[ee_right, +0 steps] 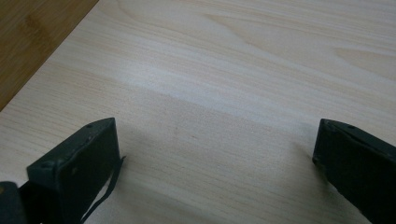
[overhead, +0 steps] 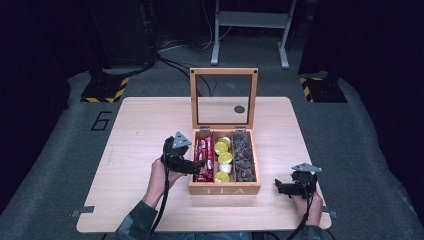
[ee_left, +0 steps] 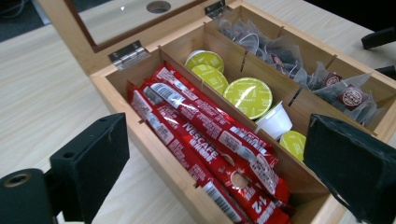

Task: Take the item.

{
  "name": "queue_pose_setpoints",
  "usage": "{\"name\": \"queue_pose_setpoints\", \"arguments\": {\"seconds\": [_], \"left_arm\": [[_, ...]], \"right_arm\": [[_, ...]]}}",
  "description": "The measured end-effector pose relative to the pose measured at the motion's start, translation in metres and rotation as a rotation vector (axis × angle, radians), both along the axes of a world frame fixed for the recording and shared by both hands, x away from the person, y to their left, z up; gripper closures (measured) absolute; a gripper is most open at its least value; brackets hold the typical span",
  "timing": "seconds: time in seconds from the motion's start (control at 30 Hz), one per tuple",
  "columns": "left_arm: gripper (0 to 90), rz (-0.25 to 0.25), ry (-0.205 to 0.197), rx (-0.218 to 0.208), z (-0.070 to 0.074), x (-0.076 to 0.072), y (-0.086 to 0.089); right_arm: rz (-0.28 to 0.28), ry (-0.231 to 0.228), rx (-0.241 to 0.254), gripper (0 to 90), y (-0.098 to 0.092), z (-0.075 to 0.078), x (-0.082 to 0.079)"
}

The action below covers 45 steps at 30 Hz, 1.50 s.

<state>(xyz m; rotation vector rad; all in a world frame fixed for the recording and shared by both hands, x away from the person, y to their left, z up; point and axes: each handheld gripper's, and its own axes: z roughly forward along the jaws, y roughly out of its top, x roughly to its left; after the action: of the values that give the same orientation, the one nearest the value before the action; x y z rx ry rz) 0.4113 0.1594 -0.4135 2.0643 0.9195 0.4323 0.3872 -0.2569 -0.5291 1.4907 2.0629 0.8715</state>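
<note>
The left gripper (ee_left: 215,154) hung wide-jawed over the red sachets (ee_left: 210,149) in the left compartment of the wooden box (overhead: 224,190), gripping nothing; its jaws hid the sachets' near ends and part of a green-lidded pod (ee_left: 294,142); the sachets' small print was unreadable. The right gripper (ee_right: 215,154) stood wide, empty, over the pale grained table (ee_right: 243,70), well apart from the box.
</note>
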Motion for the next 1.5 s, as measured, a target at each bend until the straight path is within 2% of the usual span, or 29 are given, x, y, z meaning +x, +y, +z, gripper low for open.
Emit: {"name": "queue_pose_setpoints", "arguments": {"seconds": [0.17, 0.33, 0.57, 0.6, 0.67, 0.77, 0.9, 1.17, 1.27, 1.33, 1.5], "left_arm": [[14.1, -0.009, 0.022, 0.008, -0.008, 0.01, -0.011], [16.2, -0.005, 0.052, 0.011, -0.015, 0.019, -0.016], [33.5, -0.016, 0.092, 0.041, -0.025, 0.027, -0.021], [35.1, -0.012, 0.099, 0.023, -0.027, 0.028, -0.022], [39.2, -0.018, 0.103, 0.03, -0.027, 0.028, -0.021], [45.5, -0.003, 0.121, 0.039, -0.032, 0.03, -0.019], [53.5, 0.024, 0.125, 0.029, -0.034, 0.03, -0.018], [63.3, 0.06, 0.157, 0.028, -0.037, 0.033, -0.018], [65.4, 0.059, 0.158, 0.041, -0.038, 0.033, -0.019], [67.3, 0.081, 0.154, 0.053, -0.04, 0.032, -0.022], [72.0, 0.095, 0.16, 0.062, -0.04, 0.032, -0.023]], "right_arm": [[0.001, 0.0, 0.0, 0.0, 0.0, 0.0, 0.0], [0.001, 0.0, 0.0, 0.0, 0.0, 0.0, 0.0], [0.001, -0.001, 0.0, 0.0, 0.0, 0.0, 0.0], [0.001, 0.0, 0.0, 0.0, 0.0, 0.0, 0.0], [0.001, 0.0, 0.0, 0.0, 0.0, 0.0, 0.0], [0.002, 0.0, 0.0, 0.0, 0.0, 0.0, 0.0], [0.002, 0.0, 0.0, 0.0, 0.0, 0.0, 0.0], [0.001, 0.0, 0.001, 0.0, 0.0, 0.0, 0.0], [0.001, 0.0, 0.001, 0.1, 0.0, 0.0, 0.0], [0.002, -0.001, 0.001, 0.0, 0.0, 0.0, 0.0], [0.002, -0.001, 0.0, 0.1, 0.0, 0.0, 0.0]]}}
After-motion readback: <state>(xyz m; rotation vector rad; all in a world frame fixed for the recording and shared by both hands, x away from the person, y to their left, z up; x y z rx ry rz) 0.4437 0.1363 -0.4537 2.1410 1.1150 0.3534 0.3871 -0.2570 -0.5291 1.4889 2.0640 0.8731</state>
